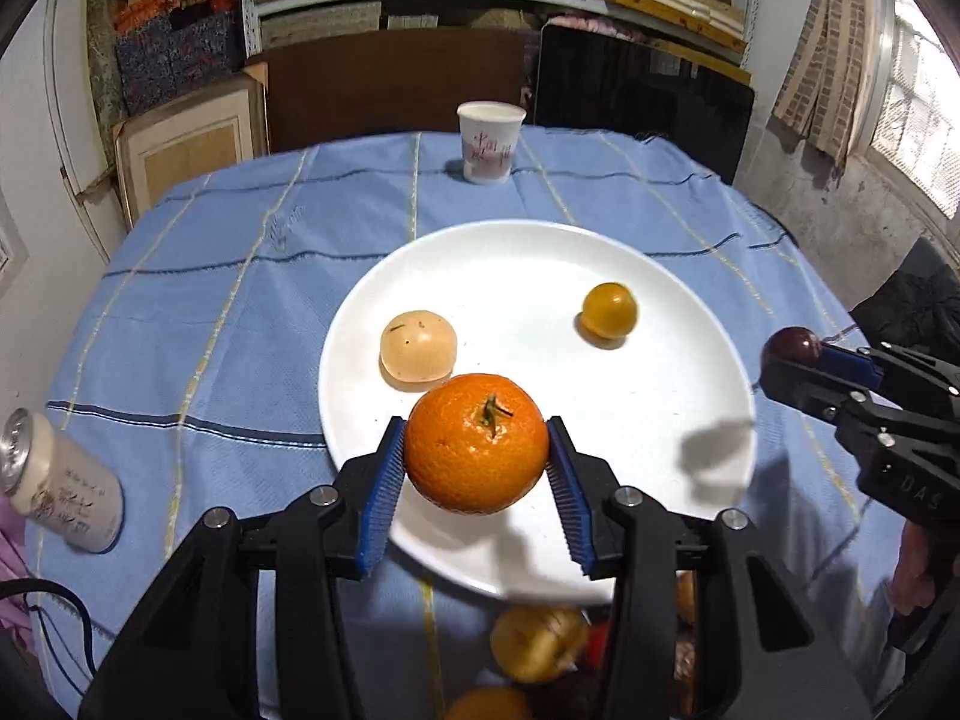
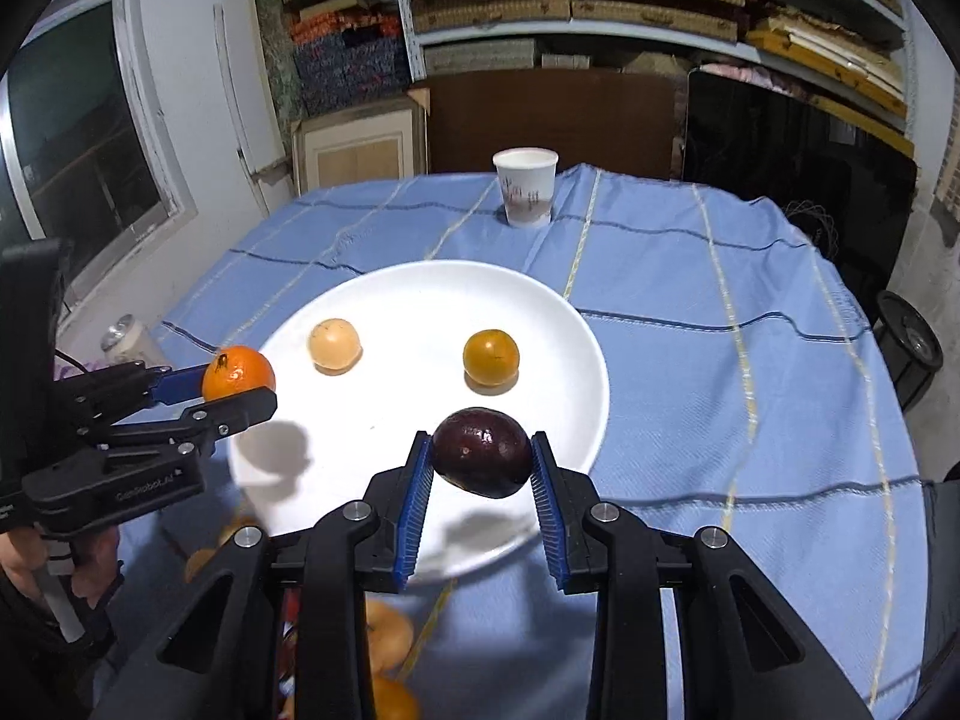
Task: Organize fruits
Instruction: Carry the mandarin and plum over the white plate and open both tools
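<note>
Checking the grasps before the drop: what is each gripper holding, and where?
Left gripper clamps the orange across its sides, stem up. Right gripper clamps the dark plum across its ends.

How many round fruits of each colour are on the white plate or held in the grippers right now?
Bright orange mandarin, held in left gripper: 1
Dark purple plum-like fruit, held in right gripper: 1
Pale peach fruit on round white plate: 1
Yellow-orange fruit on plate: 1
Total: 4

plate [image 1: 708, 372]: white
cloth [image 1: 210, 312]: blue, dark and cream stripes
fruit on plate: pale peach [image 1: 418, 345], yellow-orange [image 1: 609, 310]
</note>
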`<state>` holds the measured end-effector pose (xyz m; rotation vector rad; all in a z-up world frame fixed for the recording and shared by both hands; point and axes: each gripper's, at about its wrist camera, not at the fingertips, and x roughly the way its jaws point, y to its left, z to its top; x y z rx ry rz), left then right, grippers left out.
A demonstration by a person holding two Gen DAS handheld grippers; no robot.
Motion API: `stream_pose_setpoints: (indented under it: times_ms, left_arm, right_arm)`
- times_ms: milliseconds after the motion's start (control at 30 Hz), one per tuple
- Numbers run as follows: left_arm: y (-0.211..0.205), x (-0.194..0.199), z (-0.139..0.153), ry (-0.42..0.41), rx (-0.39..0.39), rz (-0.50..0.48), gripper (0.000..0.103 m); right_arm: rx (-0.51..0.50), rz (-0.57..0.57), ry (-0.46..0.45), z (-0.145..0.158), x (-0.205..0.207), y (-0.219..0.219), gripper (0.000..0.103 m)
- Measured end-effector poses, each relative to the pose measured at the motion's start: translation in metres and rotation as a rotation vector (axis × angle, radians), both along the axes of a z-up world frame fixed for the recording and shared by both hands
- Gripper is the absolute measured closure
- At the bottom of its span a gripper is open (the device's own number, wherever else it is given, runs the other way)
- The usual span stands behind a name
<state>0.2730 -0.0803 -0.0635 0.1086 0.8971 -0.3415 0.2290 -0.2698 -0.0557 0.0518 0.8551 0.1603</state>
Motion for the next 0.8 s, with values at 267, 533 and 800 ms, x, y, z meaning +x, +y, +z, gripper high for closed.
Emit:
stream_pose_setpoints:
  times_ms: [267,533,800]
  left_arm:
    - [-0.010,0.026,-0.026,0.043,0.030,0.007,0.049]
    - [0.011,-0.003,0.003,-0.031,-0.008,0.039,0.035]
    - [0.045,-0.115,0.016,-0.119,-0.014,-0.014,0.016]
  right_arm:
    - [0.000,-0.006,0.049,-0.028,0.042,0.007,0.065]
    - [-0.003,-0.030,-0.026,-0.003,0.007,0.002,0.060]
    - [0.014,0.078,-0.054,0.002,-0.137,0.031,0.050]
